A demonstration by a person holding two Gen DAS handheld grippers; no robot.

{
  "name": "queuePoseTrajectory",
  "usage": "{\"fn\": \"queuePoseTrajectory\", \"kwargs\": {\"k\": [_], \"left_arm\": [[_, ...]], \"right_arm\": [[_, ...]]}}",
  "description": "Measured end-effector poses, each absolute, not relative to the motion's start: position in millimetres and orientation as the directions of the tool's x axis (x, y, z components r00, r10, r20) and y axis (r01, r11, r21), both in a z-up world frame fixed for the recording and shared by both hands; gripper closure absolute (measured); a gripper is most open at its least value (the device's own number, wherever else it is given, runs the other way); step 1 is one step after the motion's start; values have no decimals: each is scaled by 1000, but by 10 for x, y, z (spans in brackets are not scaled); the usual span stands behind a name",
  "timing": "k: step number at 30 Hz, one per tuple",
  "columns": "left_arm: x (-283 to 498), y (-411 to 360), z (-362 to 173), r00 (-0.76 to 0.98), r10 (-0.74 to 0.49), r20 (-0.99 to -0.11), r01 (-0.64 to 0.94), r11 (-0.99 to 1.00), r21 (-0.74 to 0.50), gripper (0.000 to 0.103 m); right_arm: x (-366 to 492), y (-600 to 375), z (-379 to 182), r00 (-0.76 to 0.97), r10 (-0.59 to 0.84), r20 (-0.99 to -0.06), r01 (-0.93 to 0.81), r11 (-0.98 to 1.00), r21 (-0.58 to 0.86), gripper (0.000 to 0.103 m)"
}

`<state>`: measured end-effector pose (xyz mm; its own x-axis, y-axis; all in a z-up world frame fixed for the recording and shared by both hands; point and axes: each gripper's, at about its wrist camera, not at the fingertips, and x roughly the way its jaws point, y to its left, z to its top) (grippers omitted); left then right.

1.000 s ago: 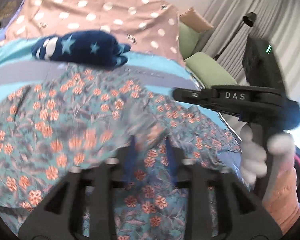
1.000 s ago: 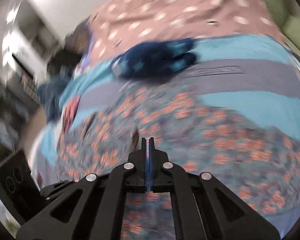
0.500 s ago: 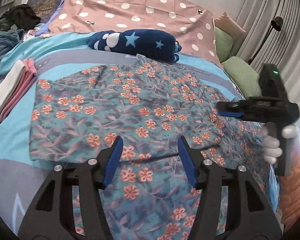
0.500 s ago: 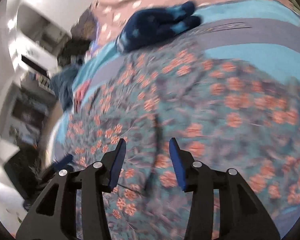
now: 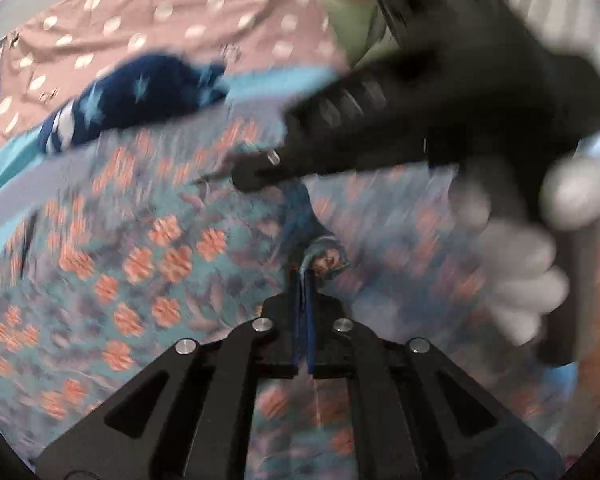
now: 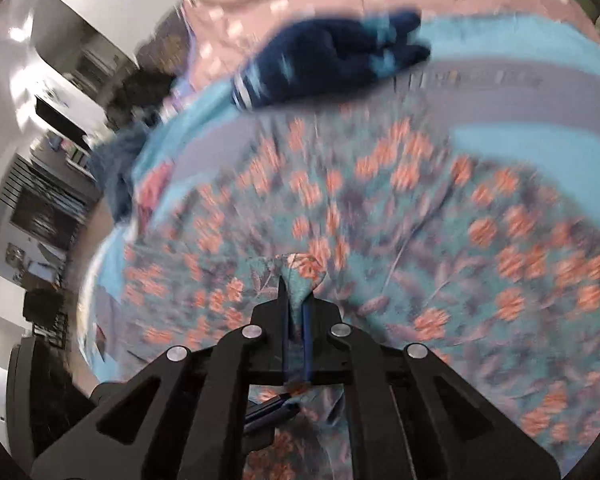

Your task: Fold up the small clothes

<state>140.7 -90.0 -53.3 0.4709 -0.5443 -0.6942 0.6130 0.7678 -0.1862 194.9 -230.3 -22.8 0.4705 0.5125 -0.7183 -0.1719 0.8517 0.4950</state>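
Observation:
A teal garment with orange flowers (image 5: 148, 248) lies spread over the bed and fills both views (image 6: 440, 216). My left gripper (image 5: 305, 280) is shut on a pinched fold of this floral garment. My right gripper (image 6: 296, 300) is shut on another pinched fold of it. The right gripper's black body (image 5: 440, 92) and the gloved hand holding it (image 5: 516, 264) loom large and blurred at the upper right of the left wrist view, close above the cloth. Both views are motion-blurred.
A navy star-patterned bundle (image 5: 132, 100) lies beyond the garment, also in the right wrist view (image 6: 332, 60). A pink polka-dot cover (image 5: 160, 20) lies behind it. The teal and grey bed sheet (image 6: 520, 92) shows around the garment. Dark room furniture (image 6: 52, 184) stands at the left.
Half a second ago both grippers were open above the flat garment. Now both have dropped onto it and shut on folds of cloth, and the right gripper has come much closer to the left.

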Motion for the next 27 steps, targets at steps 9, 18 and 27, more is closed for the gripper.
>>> {"fn": "queuePoseTrajectory", "kwargs": {"k": [9,18,27], "left_arm": [[1283,-1389,-289,455,-610,-648,701,695,-162,97],[1065,-272,-436,629,-387,-674,474,878,-61,59],[931,1199,-791,631,-184,-754,185,979,-83,55]], "right_arm": [[1850,-3192,-136,555,338,-760,-2,914,405,91],[1544,-3289,-342,528,242,-814,21,954,298,71],[1707,-2053,-98,484,371,-793,-262,926,273,65]]}}
